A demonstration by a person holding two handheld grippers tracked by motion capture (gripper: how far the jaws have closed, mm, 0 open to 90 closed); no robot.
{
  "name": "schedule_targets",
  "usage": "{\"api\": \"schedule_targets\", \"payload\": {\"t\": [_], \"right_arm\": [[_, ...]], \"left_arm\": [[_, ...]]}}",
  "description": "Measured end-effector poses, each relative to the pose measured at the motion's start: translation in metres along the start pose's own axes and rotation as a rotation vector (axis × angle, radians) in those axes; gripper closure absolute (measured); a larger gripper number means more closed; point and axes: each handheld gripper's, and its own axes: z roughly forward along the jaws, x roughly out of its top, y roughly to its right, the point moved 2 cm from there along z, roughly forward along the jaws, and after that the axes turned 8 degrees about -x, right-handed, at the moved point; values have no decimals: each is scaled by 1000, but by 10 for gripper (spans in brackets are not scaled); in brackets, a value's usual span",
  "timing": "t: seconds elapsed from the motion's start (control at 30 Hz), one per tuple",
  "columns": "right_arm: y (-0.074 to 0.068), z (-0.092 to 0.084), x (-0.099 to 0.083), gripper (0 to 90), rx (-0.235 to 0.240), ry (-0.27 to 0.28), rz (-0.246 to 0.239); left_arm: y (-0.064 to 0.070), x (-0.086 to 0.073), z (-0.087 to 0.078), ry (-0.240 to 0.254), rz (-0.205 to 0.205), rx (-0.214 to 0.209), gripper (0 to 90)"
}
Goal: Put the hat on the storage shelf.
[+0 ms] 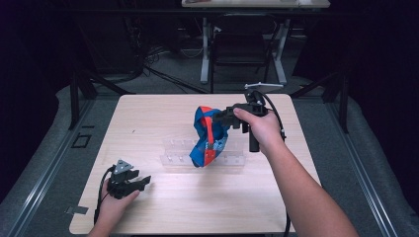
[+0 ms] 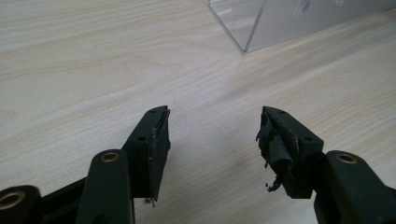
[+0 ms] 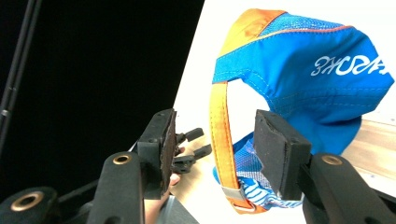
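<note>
Right gripper (image 3: 212, 140) stands with its jaws parted wide around the orange strap (image 3: 222, 140) of a blue and orange fabric cap (image 1: 208, 136), clamping nothing yet. That cap hangs over a clear acrylic rack (image 1: 173, 159) mid-table, its strap running upright between the jaws. Nearest is the right hand (image 1: 264, 129), forearm reaching forward; the left gripper (image 1: 132, 183) rests open, well apart.

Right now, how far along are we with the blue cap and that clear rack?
Done: the blue cap hangs over the clear rack, apparently draped on it. In hand: the right gripper sits open around the cap's orange strap, not clamping it. The left gripper rests open on the table. Left, likely: moving that gripper away from the cap, or closing on it.
</note>
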Motion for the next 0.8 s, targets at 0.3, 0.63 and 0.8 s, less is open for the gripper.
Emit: {"api": "schedule_targets", "payload": {"t": [0.3, 0.63, 0.8], "right_arm": [[-5, -8, -4, 467, -138, 50, -129], [-6, -17, -12, 447, -258, 95, -228], [4, -21, -20, 428, -350, 100, -259]], "left_arm": [[1, 0, 1, 5, 1, 1, 431], [0, 0, 0, 7, 1, 4, 431], [0, 0, 1, 8, 0, 3, 431]]}}
